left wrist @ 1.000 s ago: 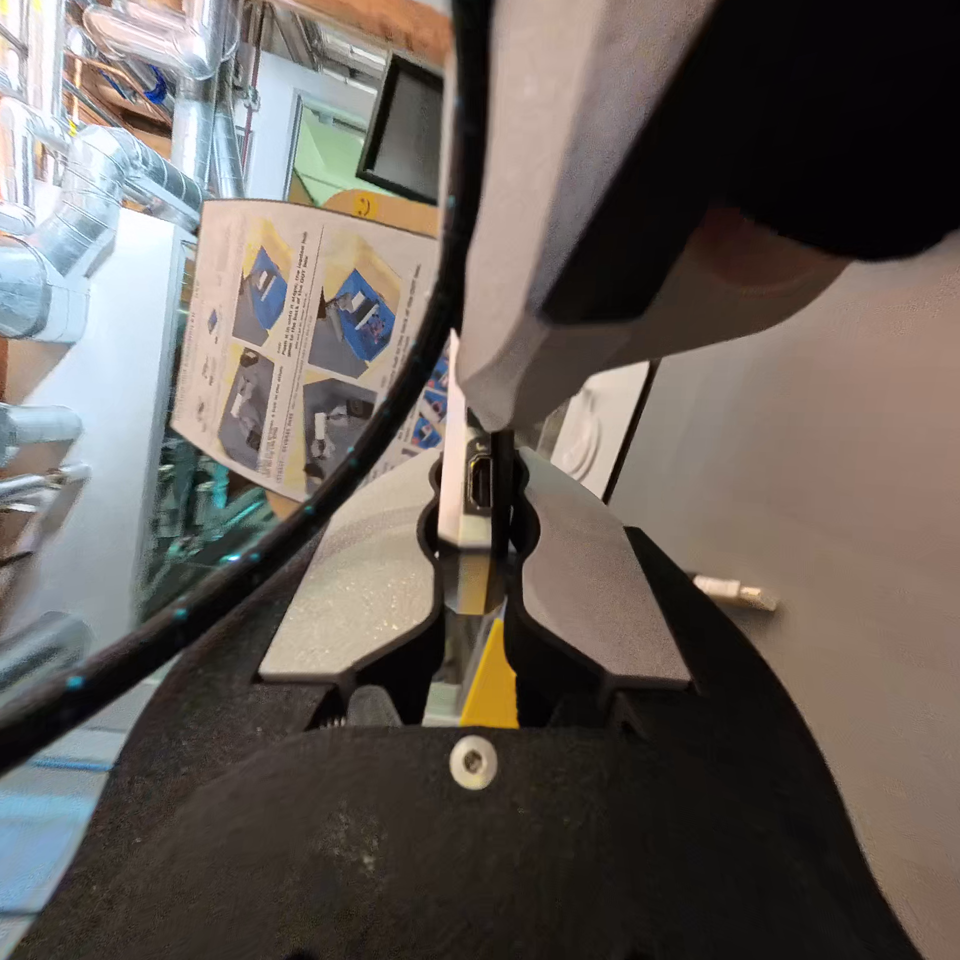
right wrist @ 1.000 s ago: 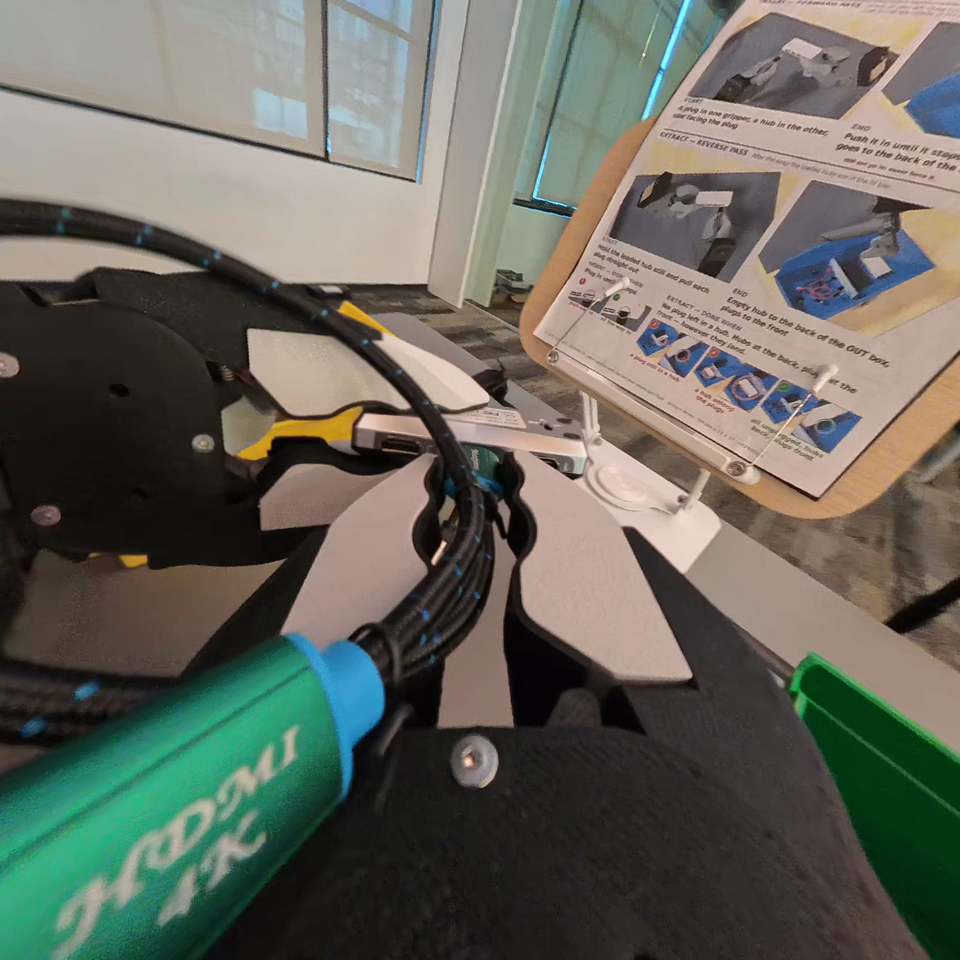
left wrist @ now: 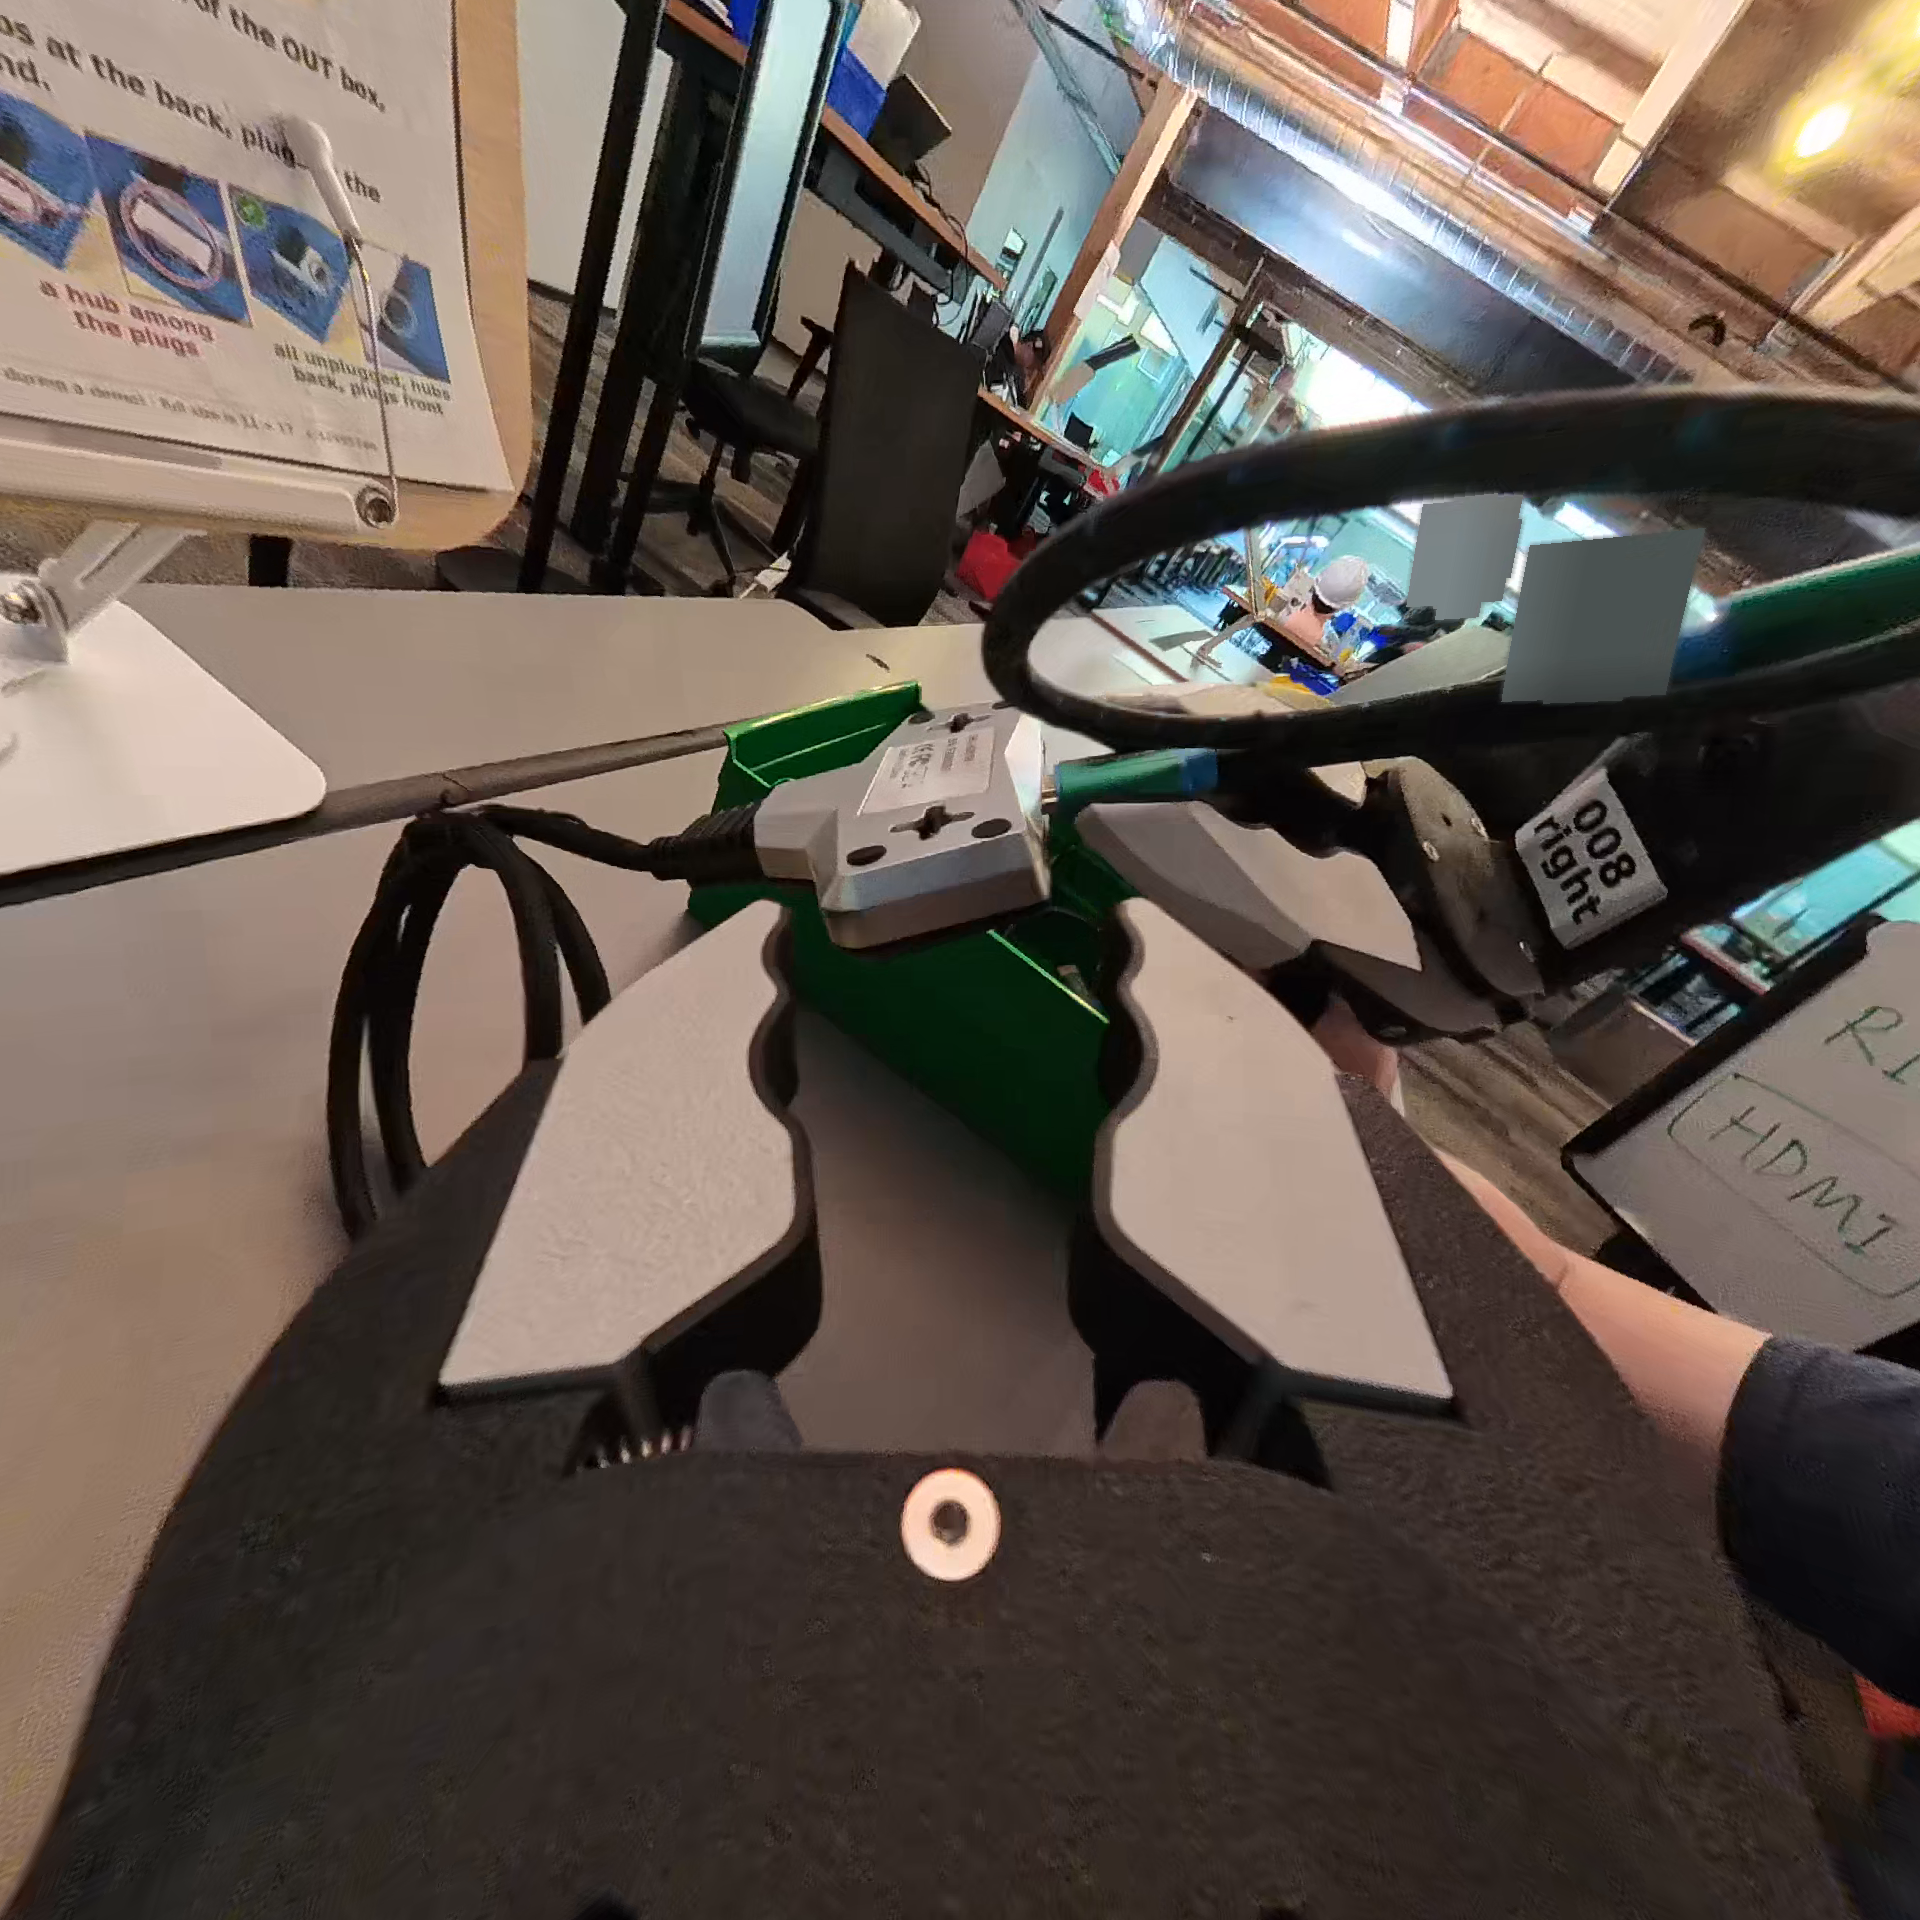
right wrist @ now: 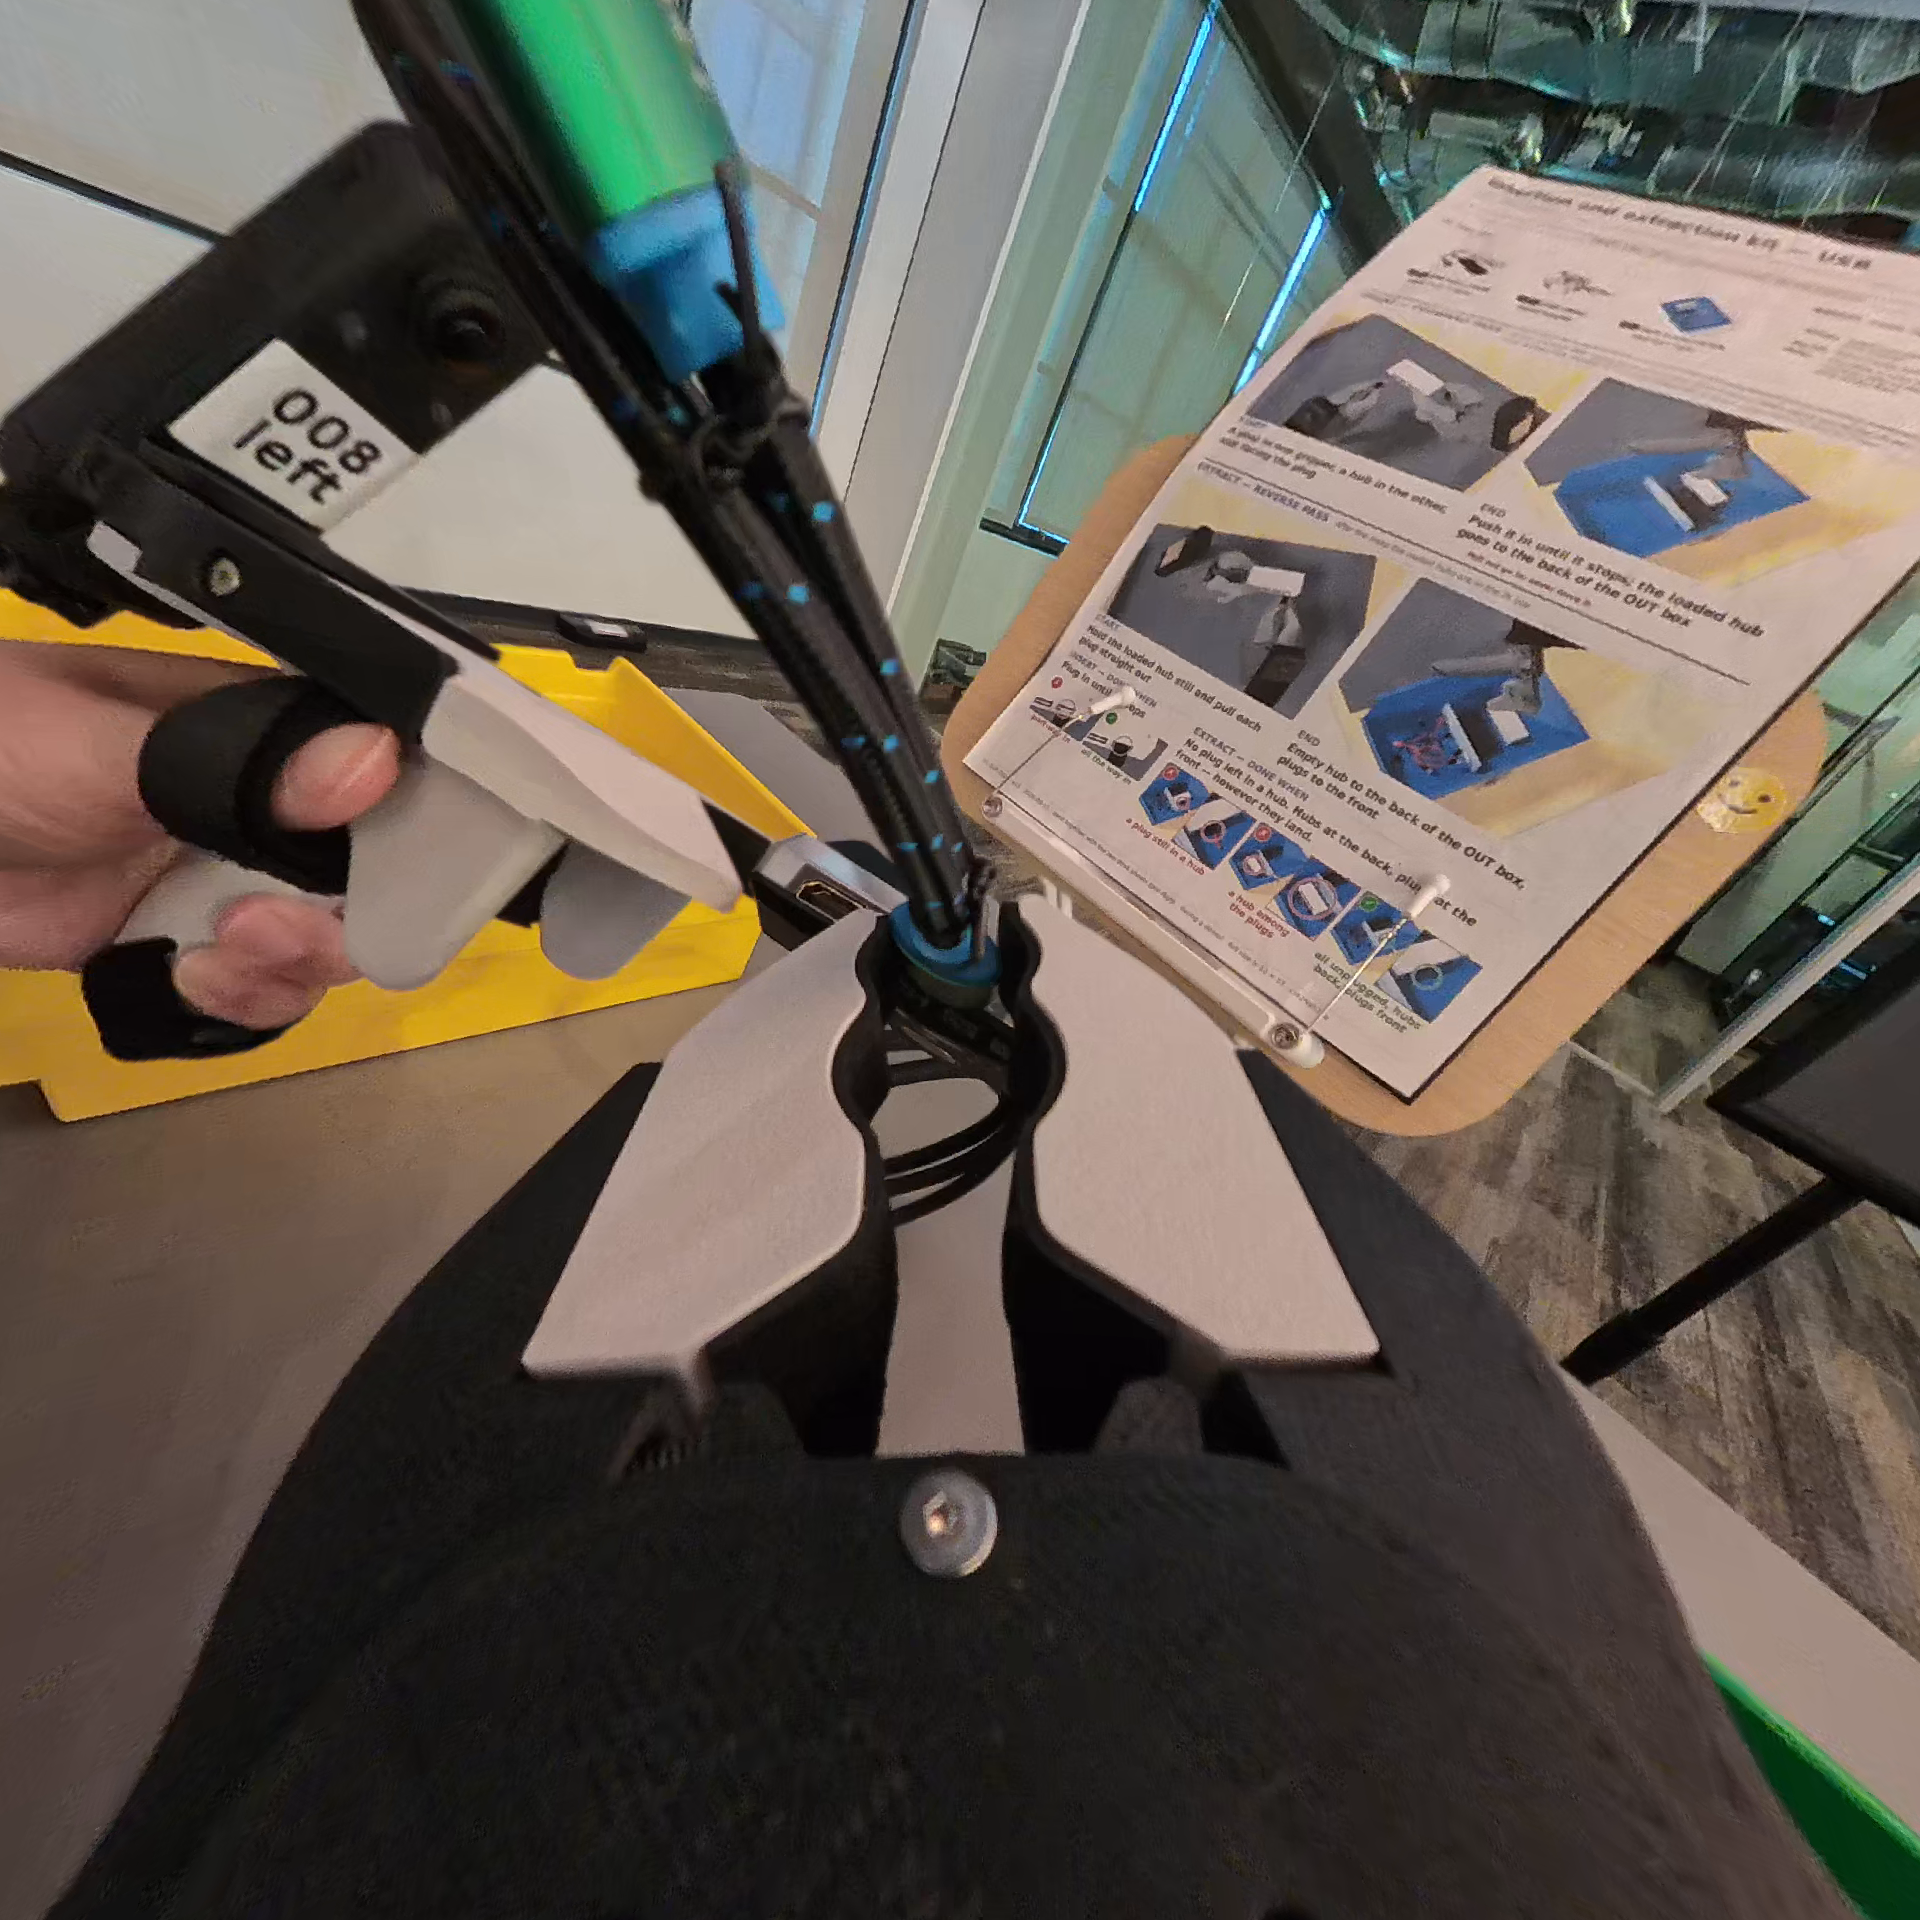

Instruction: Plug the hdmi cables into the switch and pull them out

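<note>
The silver HDMI switch [left wrist: 914, 821] hangs over the green bin [left wrist: 935, 1029], just beyond the tips of my left gripper [left wrist: 951, 935], which is open and empty. A black cable [left wrist: 582, 842] leaves the switch's left end and coils on the table. My right gripper [right wrist: 945, 935] is shut on a green and blue HDMI plug [right wrist: 940, 951]. In the left wrist view that plug [left wrist: 1132, 774] sits in the switch's right end. Its braided cable [right wrist: 831, 675] rises to a second green plug [right wrist: 613, 125]. The switch's end [right wrist: 821, 883] shows by the left gripper's fingertips [right wrist: 717, 883].
An instruction sheet on a stand [left wrist: 208, 260] stands at the back of the grey table and also shows in the right wrist view [right wrist: 1455, 675]. A yellow bin [right wrist: 312, 1018] sits behind the left gripper. A grey labelled box [left wrist: 1766, 1174] is at the right. My right fingertips sit around 5 centimeters from my left ones.
My left gripper was shut on the switch; now it is open and drawn back from it. The right gripper still grips the plug, and the bundled cable has swung up.
</note>
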